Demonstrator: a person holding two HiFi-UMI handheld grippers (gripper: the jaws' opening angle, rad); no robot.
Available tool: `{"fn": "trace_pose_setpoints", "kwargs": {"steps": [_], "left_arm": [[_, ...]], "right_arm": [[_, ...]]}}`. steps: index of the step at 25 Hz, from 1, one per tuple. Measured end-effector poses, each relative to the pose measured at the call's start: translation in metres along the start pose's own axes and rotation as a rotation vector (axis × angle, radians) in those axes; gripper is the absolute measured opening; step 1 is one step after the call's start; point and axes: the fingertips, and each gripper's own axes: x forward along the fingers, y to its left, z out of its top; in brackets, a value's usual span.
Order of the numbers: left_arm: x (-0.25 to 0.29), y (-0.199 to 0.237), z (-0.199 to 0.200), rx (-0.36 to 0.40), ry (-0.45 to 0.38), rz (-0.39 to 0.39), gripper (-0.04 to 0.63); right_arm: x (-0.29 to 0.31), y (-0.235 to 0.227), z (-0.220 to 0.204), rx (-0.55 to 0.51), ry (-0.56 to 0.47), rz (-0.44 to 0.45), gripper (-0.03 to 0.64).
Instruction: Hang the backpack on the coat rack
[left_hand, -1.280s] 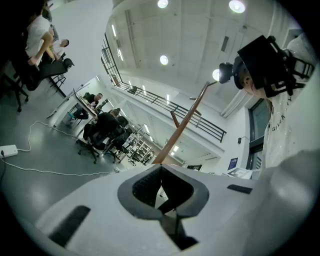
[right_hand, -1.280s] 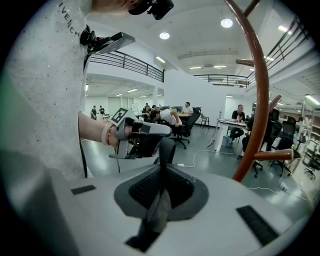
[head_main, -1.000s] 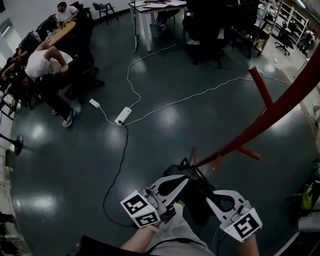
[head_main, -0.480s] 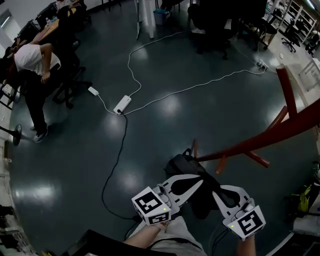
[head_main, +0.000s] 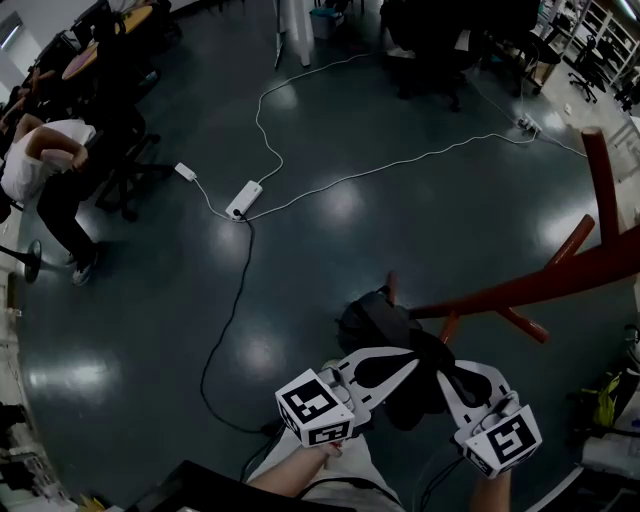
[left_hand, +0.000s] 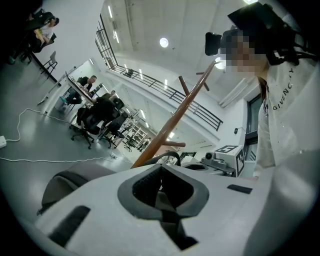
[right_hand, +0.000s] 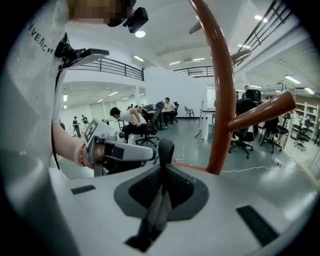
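The black backpack (head_main: 383, 325) hangs low over the dark floor, just in front of both grippers. My left gripper (head_main: 393, 365) and right gripper (head_main: 447, 380) stand side by side behind it. Each is shut on a black strap. In the left gripper view the strap (left_hand: 162, 200) runs between the jaws of the left gripper (left_hand: 161, 169). In the right gripper view the strap loop (right_hand: 164, 150) rises out of the right gripper (right_hand: 162, 170). The red-brown coat rack (head_main: 540, 285) slants in from the right, its pegs close above the backpack; its pole (right_hand: 222, 95) stands right behind the loop.
A white power strip (head_main: 245, 200) with white cables lies on the floor, and a black cable (head_main: 226, 335) runs from it toward me. A person (head_main: 40, 165) bends by chairs at the far left. Desks and chairs stand at the back. A yellow-green object (head_main: 607, 398) sits at the right edge.
Both grippers and the backpack have shifted slightly right and lower in the head view. The coat rack pole now lies flatter across the right. The person at the left has moved.
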Motion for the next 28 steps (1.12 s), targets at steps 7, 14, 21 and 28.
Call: {"fn": "trace_pose_setpoints", "kwargs": {"steps": [7,14,21,28], "left_arm": [[0.005,0.012,-0.010,-0.015,-0.003,-0.001,0.008],[0.004,0.022,-0.016,-0.043,-0.003,0.012,0.008],[0.000,0.030,-0.019,-0.061,-0.001,0.033,0.008],[-0.002,0.035,-0.019,-0.072,-0.008,0.046,0.008]], "right_arm": [[0.005,-0.015,-0.014,0.065,0.003,-0.046,0.029],[0.017,-0.025,-0.039,0.097,0.052,-0.078,0.029],[0.025,-0.043,-0.046,0.052,0.094,-0.142,0.031],[0.028,-0.056,-0.056,-0.003,0.142,-0.209,0.031]]}}
